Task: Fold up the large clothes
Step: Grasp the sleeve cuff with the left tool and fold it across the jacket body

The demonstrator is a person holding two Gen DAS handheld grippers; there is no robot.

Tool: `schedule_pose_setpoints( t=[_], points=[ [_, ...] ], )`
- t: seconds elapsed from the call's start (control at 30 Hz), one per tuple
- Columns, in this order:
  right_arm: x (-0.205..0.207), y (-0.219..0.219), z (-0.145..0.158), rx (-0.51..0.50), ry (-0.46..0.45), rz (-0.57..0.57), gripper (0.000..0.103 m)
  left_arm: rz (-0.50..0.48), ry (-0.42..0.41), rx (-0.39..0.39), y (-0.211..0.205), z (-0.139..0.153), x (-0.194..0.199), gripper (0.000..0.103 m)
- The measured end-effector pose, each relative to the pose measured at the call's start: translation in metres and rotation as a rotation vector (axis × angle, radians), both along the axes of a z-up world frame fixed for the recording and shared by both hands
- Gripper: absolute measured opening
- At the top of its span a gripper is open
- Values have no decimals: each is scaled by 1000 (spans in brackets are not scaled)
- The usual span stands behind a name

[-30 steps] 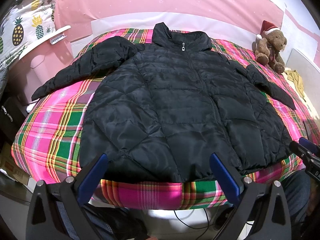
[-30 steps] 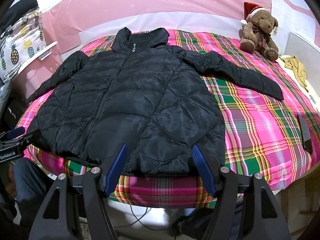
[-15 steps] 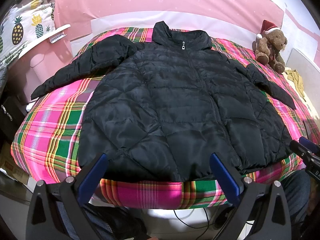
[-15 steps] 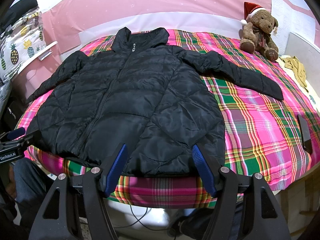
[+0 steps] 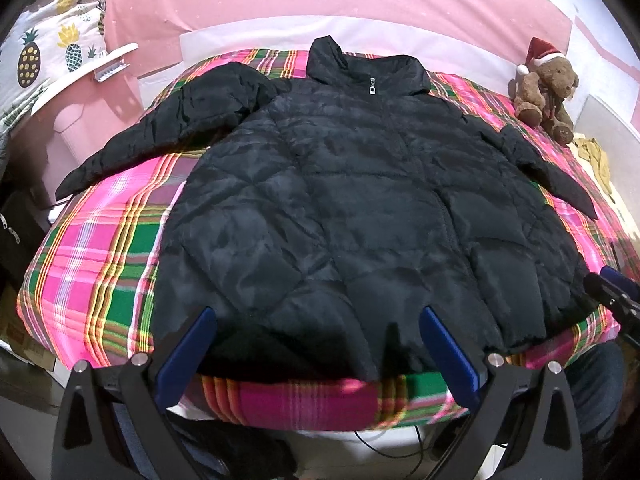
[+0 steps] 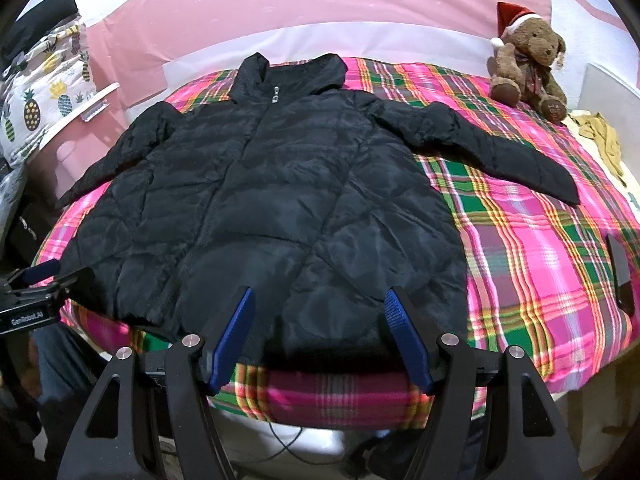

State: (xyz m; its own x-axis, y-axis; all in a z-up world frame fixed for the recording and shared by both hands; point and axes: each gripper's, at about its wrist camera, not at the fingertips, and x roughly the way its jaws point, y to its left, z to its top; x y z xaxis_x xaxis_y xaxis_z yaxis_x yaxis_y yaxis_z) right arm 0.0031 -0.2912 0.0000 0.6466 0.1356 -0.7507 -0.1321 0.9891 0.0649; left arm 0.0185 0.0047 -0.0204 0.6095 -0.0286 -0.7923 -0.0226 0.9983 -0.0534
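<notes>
Black and quilted, the puffer jacket [image 5: 360, 216] lies flat mid-frame on the plaid bedspread [image 5: 100, 256], zipped, sleeves spread. Left gripper [image 5: 316, 320] and right gripper [image 6: 320, 300] hover at its hem, jaws apart.

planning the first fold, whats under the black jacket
The jacket lies flat on a pink and green plaid blanket, which shows all around it and under both spread sleeves. Whatever sits beneath the jacket's body is covered, so nothing more can be told there.
</notes>
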Motion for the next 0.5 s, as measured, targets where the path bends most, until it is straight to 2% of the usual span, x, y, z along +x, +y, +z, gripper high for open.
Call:
schedule_pose_setpoints(
  t=[0.13, 0.23, 0.4, 0.5],
  points=[
    [14, 9, 2, 11, -17, 27, 68, 17, -3, 0, 16, -2, 17, 102],
    [29, 16, 3, 16, -26, 47, 74, 44, -6, -16, 34, -3, 31, 102],
    [59, 31, 6, 12, -18, 93, 74, 107, -26, -42, 71, -2, 58, 102],
    [76, 40, 7, 1, -21, 112, 74, 163, -38, -30, 96, -2, 76, 102]
  ],
)
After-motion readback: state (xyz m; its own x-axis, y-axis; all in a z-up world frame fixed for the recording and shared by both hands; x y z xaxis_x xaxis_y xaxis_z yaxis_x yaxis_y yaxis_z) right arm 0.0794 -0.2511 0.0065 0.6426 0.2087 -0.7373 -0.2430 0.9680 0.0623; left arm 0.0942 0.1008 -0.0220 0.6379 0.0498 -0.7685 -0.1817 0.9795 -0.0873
